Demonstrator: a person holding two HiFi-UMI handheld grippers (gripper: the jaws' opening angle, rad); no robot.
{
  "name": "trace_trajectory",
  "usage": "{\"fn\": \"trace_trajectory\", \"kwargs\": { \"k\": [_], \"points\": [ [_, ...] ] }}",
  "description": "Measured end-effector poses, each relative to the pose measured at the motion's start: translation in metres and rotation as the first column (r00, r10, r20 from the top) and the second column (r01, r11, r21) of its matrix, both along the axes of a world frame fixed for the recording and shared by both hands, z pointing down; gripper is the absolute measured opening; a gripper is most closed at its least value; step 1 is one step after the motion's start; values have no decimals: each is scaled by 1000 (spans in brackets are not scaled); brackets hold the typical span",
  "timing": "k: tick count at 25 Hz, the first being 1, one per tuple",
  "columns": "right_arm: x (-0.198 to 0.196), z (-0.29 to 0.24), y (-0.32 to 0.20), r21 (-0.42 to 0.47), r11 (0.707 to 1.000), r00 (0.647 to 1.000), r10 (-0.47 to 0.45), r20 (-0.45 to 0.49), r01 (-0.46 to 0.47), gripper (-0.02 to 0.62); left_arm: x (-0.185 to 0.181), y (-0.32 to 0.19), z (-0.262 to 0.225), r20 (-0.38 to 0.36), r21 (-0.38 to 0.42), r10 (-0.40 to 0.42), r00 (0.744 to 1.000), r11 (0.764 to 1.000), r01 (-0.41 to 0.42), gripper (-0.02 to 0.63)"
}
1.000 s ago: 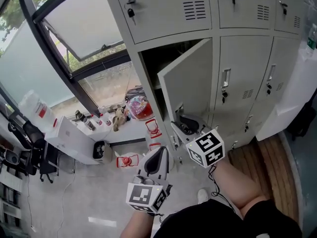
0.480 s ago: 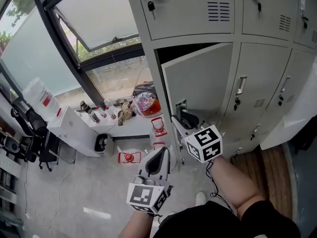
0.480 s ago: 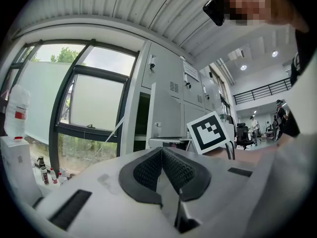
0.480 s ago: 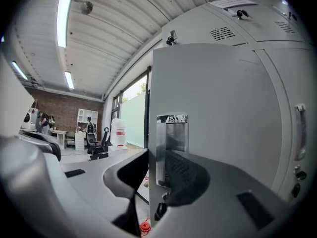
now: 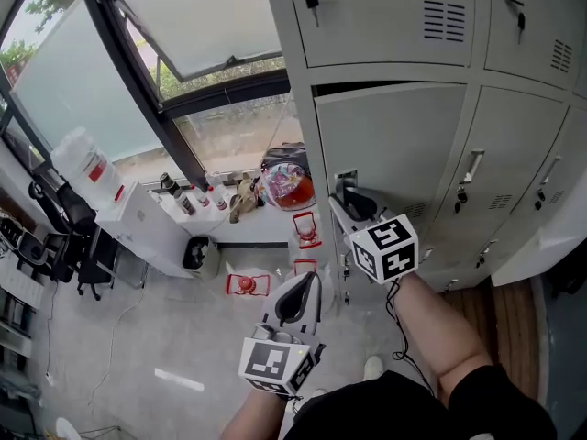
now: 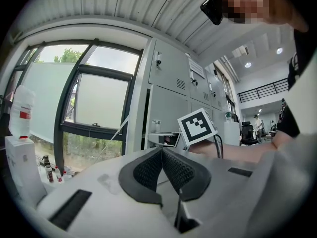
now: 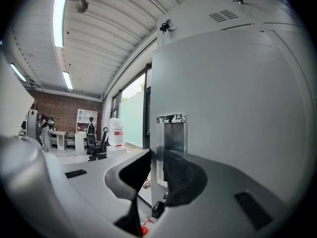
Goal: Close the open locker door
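**Locker door almost shut, right tongs on its edge**

The locker door (image 5: pixel 394 145) stands nearly flush with the row of lockers (image 5: pixel 514 26). Only a thin dark gap shows along its top, so it is not fully closed. It belongs to the leftmost column, beside the window (image 5: pixel 211 26).

The right tongs (image 5: pixel 348 207) are at the door's free left edge, by the metal latch plate (image 5: pixel 346 183). In the right gripper view, the tongs (image 7: pixel 157 155) are closed down to a narrow slot. The door's thin edge sits in that slot just under the plate (image 7: pixel 171 133), with one jaw over the grey door face (image 7: pixel 233 108).

The left tongs (image 5: pixel 305 282) hang lower, above the floor and well apart from the door. In the left gripper view, the tongs (image 6: pixel 162 150) are closed pad to pad with nothing between them.
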State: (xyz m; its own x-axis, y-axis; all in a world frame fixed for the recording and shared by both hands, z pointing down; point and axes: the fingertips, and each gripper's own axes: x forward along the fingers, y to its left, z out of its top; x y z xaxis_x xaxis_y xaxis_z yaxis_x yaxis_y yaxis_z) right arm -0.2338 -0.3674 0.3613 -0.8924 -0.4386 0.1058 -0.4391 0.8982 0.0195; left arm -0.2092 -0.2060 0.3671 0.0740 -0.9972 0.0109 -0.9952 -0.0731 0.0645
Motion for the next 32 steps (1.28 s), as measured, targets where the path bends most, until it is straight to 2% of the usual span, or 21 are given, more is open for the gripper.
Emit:
{"fn": "trace_trajectory", "kwargs": {
  "k": [6, 10, 18, 32],
  "points": [
    [-10, 0, -20, -10, 1000, 1000, 9, 8, -9, 107, -13, -7, 4, 0, -11, -20, 1000, 1000, 20, 18],
    [-16, 0, -31, 6, 1000, 1000, 25, 1, -25, 97, -19, -15, 3, -25, -14, -30, 999, 999, 30, 18],
    [-22, 0, -43, 36, 997, 998, 70, 7, -70, 95, -29, -28, 3, -8, -12, -22, 1000, 1000, 22, 18],
    [-22, 1, -42, 57, 996, 998, 68, -3, -67, 97, -29, -36, 1, 16, 2, 10, 1000, 1000, -10, 18]
  ]
}}
